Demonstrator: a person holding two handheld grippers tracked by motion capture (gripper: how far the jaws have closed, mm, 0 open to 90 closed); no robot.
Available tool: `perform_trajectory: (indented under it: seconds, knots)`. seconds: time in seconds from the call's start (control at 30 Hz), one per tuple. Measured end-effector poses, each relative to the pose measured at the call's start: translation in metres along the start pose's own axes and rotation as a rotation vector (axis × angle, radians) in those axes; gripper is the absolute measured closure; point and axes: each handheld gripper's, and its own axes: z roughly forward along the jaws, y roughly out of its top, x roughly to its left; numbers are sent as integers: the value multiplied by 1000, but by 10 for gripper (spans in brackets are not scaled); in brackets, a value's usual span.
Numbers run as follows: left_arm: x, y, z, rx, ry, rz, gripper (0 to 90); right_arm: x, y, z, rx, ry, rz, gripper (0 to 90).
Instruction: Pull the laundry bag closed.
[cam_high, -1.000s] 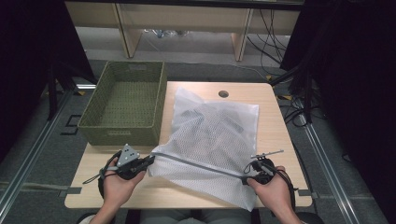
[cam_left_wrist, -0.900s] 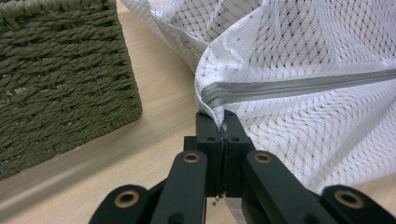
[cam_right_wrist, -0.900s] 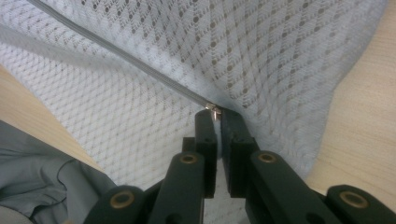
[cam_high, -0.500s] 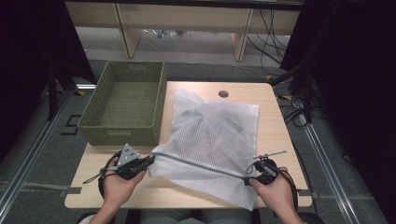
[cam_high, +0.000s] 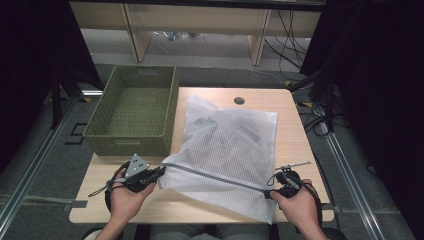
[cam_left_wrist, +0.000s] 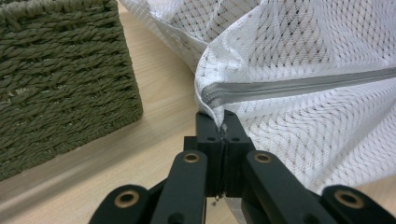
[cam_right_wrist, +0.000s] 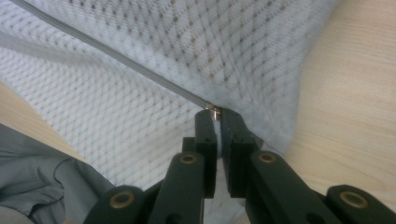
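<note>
Pretty plain setup: a light wood table (cam_high: 300, 135) with rounded corners and a small round cable hole (cam_high: 239, 100) near its far edge. It sits on grey carpet-like floor (cam_high: 65, 130), with metal rails (cam_high: 30, 175) running along the floor on both sides. Behind it there's a pale wooden frame with legs (cam_high: 135, 35), maybe a shelf or bench, hard to tell. Black cables (cam_high: 295, 45) trail on the right, and dark curtains (cam_high: 30, 60) close in both sides. Light is even, from above.

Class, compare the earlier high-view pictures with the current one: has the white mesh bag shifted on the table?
No. The mesh bag lies the same beside the green basket, its far corner just as near the table's round hole.
</note>
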Motion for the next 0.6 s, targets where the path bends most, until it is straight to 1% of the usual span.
perform_trajectory:
  seconds: [0.03,0.07,0.17,0.23,0.33,0.37,0.43,0.53,0.57,0.6]
  knots:
    - [-1,0,0,-5,-1,-6,886,0,0,0,0,0,0,870]
    - [-1,0,1,-5,-1,-7,885,-5,0,1,-5,0,-39,870]
    - [0,0,0,0,0,0,885,-7,0,1,-11,-2,-46,870]
    - [-1,0,0,-6,-2,-7,885,-7,-1,1,-12,-3,-48,870]
    - [-1,0,0,-6,-1,-6,885,-7,-1,1,-10,-2,-49,871]
    - [0,0,0,-6,-4,-8,885,-5,-1,-2,14,0,-3,870]
    - [0,0,0,-7,-3,-8,886,-5,-1,-3,16,6,1,870]
    - [-1,0,0,-7,-3,-6,886,-7,-1,-4,8,-3,0,870]
    - [0,0,0,-4,-3,-4,885,-6,-1,-4,13,-1,13,870]
    - [0,0,0,-8,-3,-9,886,-7,-1,-4,17,8,9,870]
